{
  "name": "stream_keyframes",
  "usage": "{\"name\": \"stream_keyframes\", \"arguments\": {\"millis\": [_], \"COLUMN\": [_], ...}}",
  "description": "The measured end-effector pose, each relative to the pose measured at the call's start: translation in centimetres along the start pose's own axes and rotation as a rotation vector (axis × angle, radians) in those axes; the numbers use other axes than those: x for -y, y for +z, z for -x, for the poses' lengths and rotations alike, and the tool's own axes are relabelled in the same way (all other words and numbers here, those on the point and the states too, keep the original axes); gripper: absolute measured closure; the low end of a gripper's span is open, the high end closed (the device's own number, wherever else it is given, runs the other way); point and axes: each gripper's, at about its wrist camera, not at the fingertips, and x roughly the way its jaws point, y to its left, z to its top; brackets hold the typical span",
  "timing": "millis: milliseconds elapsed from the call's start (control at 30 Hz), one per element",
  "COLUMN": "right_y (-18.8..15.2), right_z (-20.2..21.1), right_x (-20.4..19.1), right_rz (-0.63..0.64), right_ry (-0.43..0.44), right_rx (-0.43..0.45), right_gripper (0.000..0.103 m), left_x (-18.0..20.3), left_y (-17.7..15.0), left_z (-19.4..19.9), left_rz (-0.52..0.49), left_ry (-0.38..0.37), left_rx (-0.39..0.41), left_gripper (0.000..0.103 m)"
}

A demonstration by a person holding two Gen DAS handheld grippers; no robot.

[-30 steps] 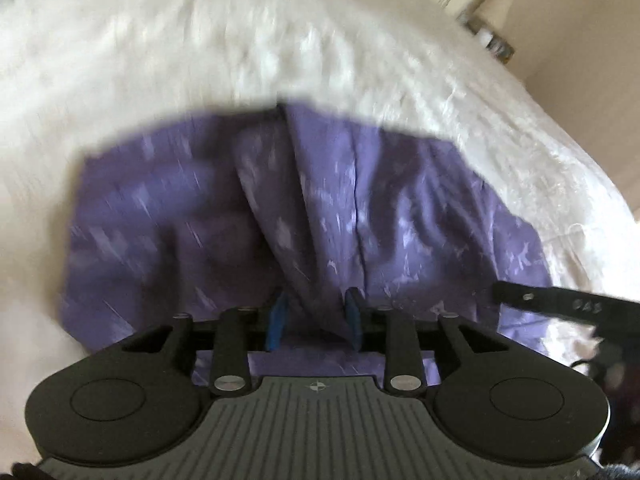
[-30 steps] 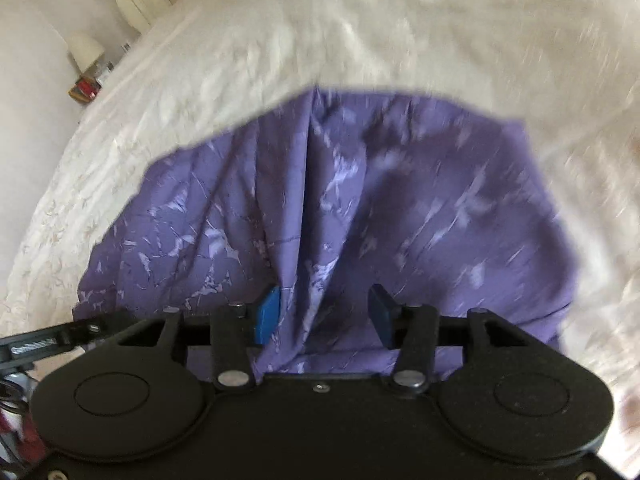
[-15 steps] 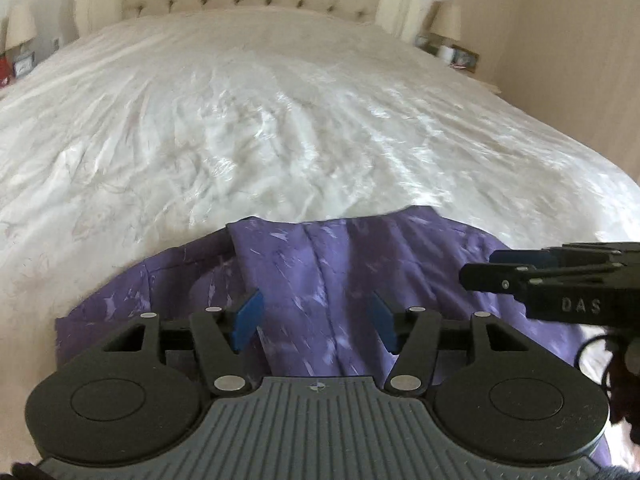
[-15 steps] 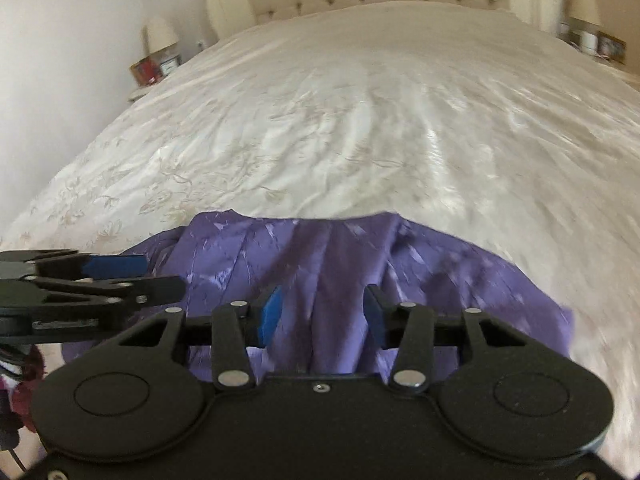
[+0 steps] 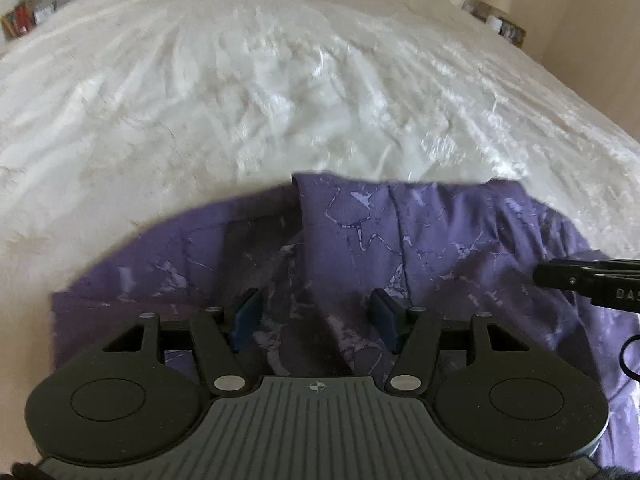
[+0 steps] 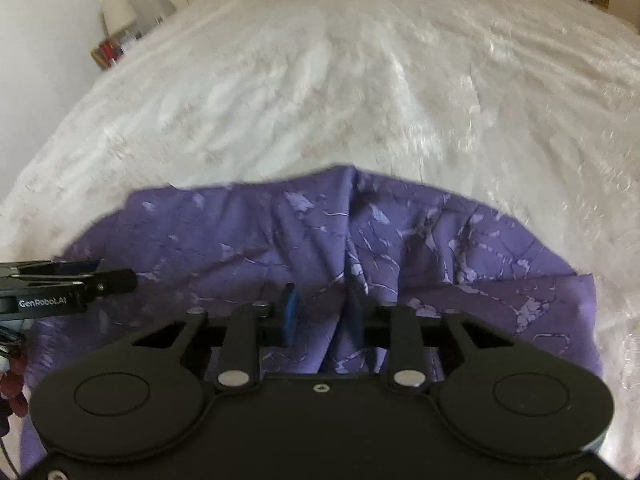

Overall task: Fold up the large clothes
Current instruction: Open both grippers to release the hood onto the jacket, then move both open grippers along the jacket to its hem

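While the purple patterned garment (image 5: pixel 440 248) lies partly doubled on the white bedspread (image 5: pixel 280 80), folding seems unfinished; left gripper (image 5: pixel 316 320) gapes empty; right gripper (image 6: pixel 324 312) pinches a fabric ridge.

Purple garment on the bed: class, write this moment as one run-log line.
stage: folding | purple garment: bunched on white bedspread | left gripper: open over cloth | right gripper: narrow gap, cloth fold between pads, grip unclear

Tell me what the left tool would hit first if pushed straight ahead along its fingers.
Probably the purple garment: its raised fold lies between and just ahead of the open left tool. Beyond the cloth's far edge is only the white bedspread. Depth is hard to judge.
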Motion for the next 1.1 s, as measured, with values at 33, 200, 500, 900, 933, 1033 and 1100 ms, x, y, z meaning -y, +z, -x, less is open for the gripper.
{"name": "stream_keyframes", "arguments": {"millis": [33, 200, 500, 900, 933, 1033, 1100], "right_y": [-0.1, -1.8, -8.1, -8.1, -8.7, -10.7, -12.3], "right_z": [0.9, 5.7, 4.3, 7.5, 8.2, 9.7, 10.8], "right_x": [-0.2, -2.9, -5.3, -5.1, -5.0, -4.7, -4.4], "right_rz": [0.004, 0.071, 0.168, 0.081, 0.066, 0.023, -0.004], "right_ry": [0.001, 0.001, -0.075, -0.081, -0.076, -0.08, -0.094], "right_rx": [0.016, 0.096, -0.068, -0.029, -0.03, -0.047, -0.067], "right_gripper": [0.061, 0.05, 0.045, 0.022, 0.018, 0.015, 0.014], "left_x": [0.2, 2.9, 3.9, 2.2, 1.8, 0.9, -0.2], "left_y": [0.0, -1.7, -7.7, -8.1, -8.7, -10.7, -12.3], "left_z": [0.9, 5.9, 4.0, 9.6, 10.2, 11.8, 12.9], "left_rz": [-0.006, -0.126, -0.182, -0.068, -0.058, -0.014, 0.024], "left_ry": [0.002, -0.003, 0.052, 0.025, 0.028, 0.038, 0.046], "left_rx": [0.02, 0.108, -0.076, -0.001, -0.004, -0.026, -0.04], "left_gripper": [0.044, 0.038, 0.029, 0.0, 0.0, 0.0, 0.0]}}
